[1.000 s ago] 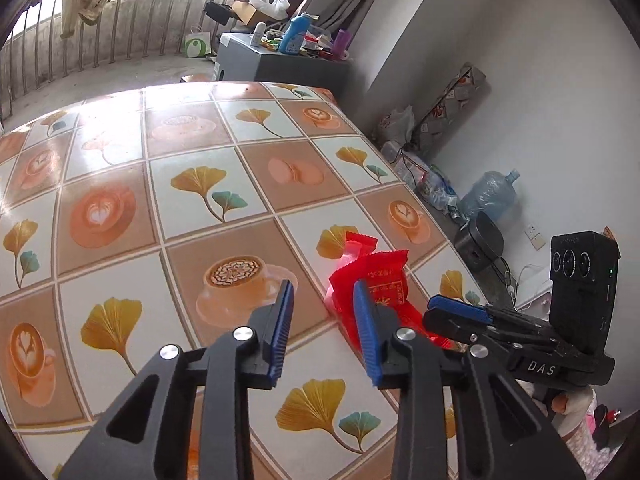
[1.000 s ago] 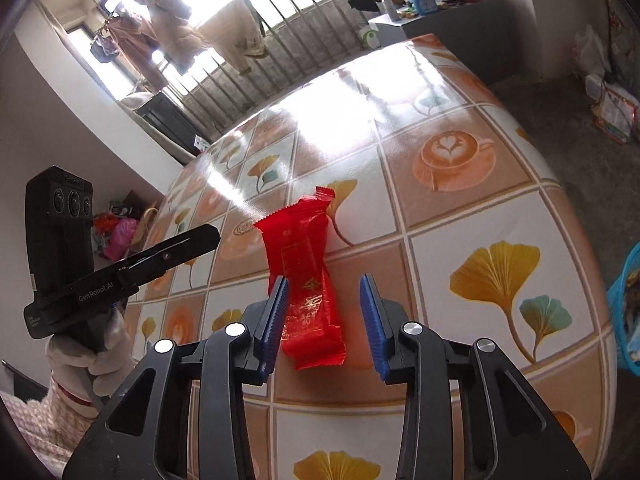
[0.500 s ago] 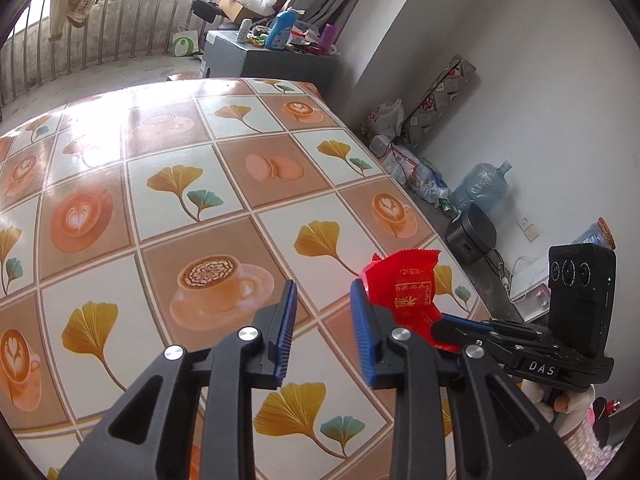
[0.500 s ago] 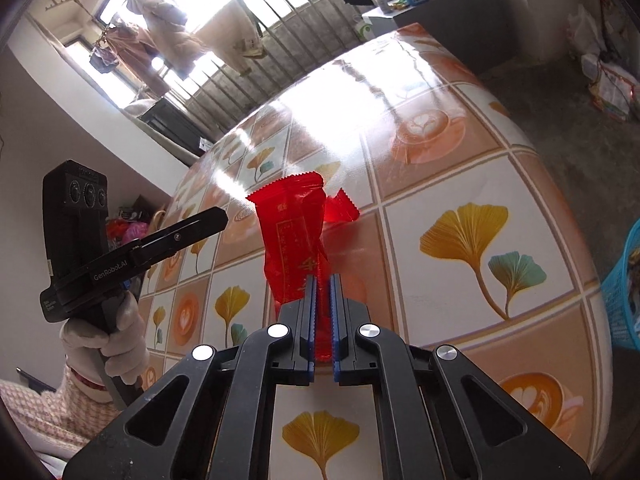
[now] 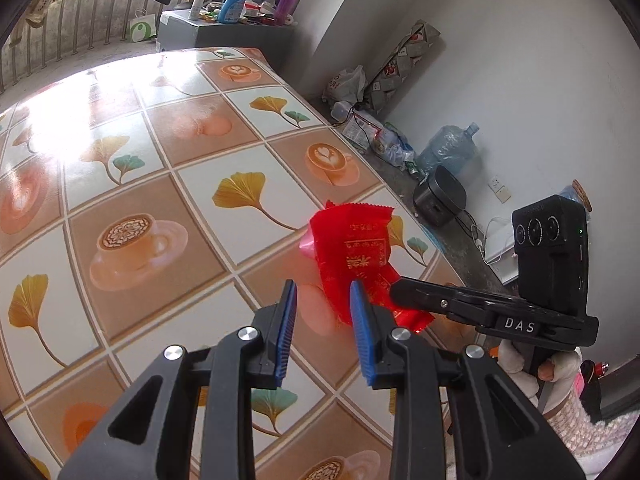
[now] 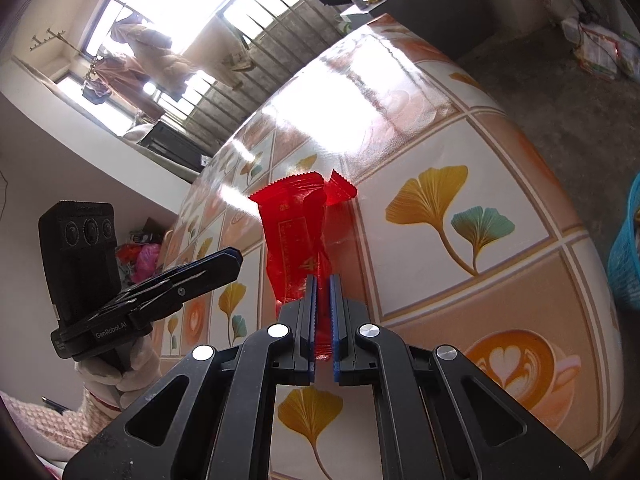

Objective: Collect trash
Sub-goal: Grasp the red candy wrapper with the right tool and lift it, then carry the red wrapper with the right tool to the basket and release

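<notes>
Red film: I've got the red wrapper (image 6: 294,236) pinched by its near end in the right claw (image 6: 323,320), pads closed on it, the rest standing up clear above the tabletop (image 6: 500,160).
Weight: I judge it next to nothing; it stays upright from one pinched end without sagging.
Stiffness: thin crinkly plastic, creased and slightly twisted; I expect it to fold or flutter if I swing fast.
Slip: glossy surface, so I'd trust the ribbed blue pads only with a firm squeeze.
Where to hold: the flat body just above the lower seam, as now; the zigzag top edge looks too flimsy.
Left claw (image 5: 323,316): jaws apart, nothing between them, held beside the wrapper.
Second scrap: a smaller red piece (image 6: 342,190) shows behind the wrapper's top; I can't tell whether it is attached or lying separately on the tabletop.
Contents: I can't see whether the wrapper is empty.
Print: gold lettering too small to read.
Blue basket (image 6: 626,256): cut off at the right edge of the right view; maybe the bin, not certain.
</notes>
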A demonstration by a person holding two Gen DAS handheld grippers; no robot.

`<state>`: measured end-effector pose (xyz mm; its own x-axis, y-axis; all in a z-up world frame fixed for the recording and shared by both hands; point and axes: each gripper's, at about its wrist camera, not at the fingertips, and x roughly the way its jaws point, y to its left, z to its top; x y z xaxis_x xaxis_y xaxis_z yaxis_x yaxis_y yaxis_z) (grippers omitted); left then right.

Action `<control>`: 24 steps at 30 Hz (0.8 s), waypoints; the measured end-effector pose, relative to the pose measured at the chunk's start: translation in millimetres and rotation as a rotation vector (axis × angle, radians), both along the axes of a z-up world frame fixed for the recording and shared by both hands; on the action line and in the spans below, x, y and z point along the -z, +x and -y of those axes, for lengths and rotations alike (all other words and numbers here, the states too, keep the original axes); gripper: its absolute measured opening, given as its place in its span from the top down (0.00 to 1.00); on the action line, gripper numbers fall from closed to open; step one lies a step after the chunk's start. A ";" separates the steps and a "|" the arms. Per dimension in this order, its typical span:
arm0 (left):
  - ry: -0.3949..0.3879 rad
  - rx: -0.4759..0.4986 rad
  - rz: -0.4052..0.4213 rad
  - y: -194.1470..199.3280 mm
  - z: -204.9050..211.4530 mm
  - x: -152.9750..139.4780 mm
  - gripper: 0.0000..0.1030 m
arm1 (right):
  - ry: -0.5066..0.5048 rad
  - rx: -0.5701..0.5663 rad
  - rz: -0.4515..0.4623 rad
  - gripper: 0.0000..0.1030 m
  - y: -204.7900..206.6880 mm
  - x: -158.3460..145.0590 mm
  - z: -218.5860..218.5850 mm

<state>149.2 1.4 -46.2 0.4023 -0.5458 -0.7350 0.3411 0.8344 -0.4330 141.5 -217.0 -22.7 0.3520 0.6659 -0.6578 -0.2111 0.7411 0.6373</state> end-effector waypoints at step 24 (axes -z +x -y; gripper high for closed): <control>-0.121 0.023 -0.070 7.7 0.3 -3.6 0.80 | 0.114 -0.015 0.048 0.96 -8.0 -7.2 10.7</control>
